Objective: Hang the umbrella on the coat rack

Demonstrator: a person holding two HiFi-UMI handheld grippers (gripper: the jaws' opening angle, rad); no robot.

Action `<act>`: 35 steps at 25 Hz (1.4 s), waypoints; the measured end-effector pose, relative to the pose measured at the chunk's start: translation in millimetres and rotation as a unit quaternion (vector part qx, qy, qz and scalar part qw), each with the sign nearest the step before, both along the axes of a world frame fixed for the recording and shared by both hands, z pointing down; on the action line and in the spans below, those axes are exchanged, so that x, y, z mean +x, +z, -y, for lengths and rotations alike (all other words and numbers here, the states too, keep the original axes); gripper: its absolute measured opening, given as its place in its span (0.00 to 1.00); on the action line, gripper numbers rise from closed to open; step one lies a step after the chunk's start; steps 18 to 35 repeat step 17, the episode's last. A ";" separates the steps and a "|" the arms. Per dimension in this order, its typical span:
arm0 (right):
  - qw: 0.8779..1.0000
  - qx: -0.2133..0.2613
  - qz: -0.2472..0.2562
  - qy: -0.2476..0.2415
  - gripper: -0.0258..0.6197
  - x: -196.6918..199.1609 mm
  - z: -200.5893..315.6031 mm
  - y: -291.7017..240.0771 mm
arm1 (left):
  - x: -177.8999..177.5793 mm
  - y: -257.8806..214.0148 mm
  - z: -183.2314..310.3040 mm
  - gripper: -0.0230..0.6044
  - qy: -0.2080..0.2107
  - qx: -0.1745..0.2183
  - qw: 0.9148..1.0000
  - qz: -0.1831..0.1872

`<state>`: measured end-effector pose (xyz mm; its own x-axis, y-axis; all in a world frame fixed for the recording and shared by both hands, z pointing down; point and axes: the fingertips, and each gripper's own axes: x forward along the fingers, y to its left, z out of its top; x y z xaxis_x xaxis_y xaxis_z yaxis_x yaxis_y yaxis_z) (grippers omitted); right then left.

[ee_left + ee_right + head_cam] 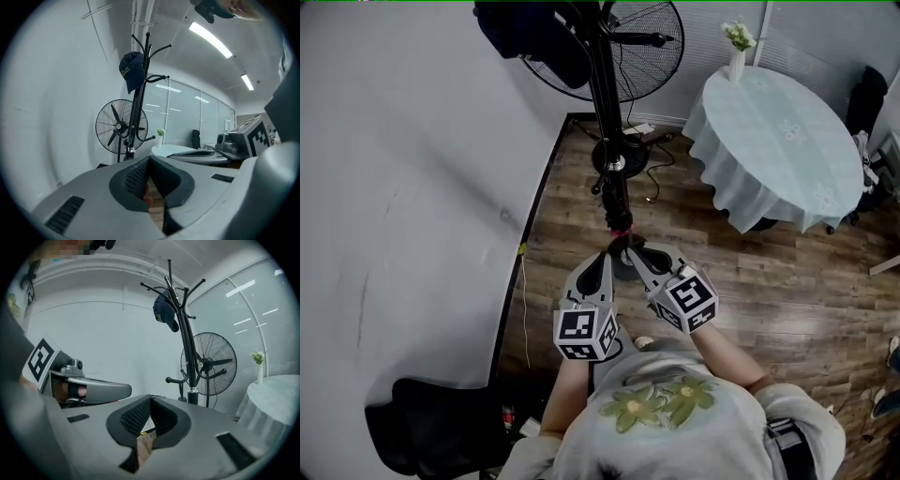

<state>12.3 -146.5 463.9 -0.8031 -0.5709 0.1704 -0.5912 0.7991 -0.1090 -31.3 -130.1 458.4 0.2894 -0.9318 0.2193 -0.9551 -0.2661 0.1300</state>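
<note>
1. Left gripper [607,255]: in its own view the two dark pads are pressed together along their whole length, with nothing clearly pinched. A tiny pinkish bit peeks through the slit under the pads, but it's not clear what it is
2. Right gripper [636,251]: same deal, pads closed flat on each other. Only the wood floor [769,281] and a speck of yellow show through the gap below them
3. From the head view, both grippers sit side by side in front of the person. Their tips are just beside each other and angled in toward the coat rack [187,348]
4. The umbrella [618,214]: best read is the slim dark shape with a pink band lying along the lower part of the rack's pole, just past both sets of fingertips. So it's beyond the fingers, not between them. From above it's hard to say if the tips touch its pink end, or if it's hooked on one of the low pegs. In both gripper views the gripper's own jaws block that stretch of pole
5. The rack stands at the floor's edge, right by the white wall, with a navy cap [165,312] on one of the upper hooks
6. Behind the rack is a black pedestal fan [211,363]. Off to the right there's a round table [787,141] with a pale cloth, and a small vase of flowers [738,47] near its far edge
</note>
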 end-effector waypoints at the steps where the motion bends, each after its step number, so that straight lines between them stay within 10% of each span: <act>1: 1.000 -0.001 0.002 0.000 0.04 0.8 -1.7 -0.4 | 0.9 0.0 -1.8 0.06 -0.001 -0.001 1.000 0.003; 35: 1.000 -0.013 0.006 -0.007 0.04 8.2 -25.9 5.1 | 9.4 0.7 -25.1 0.06 -0.009 -0.001 1.000 0.017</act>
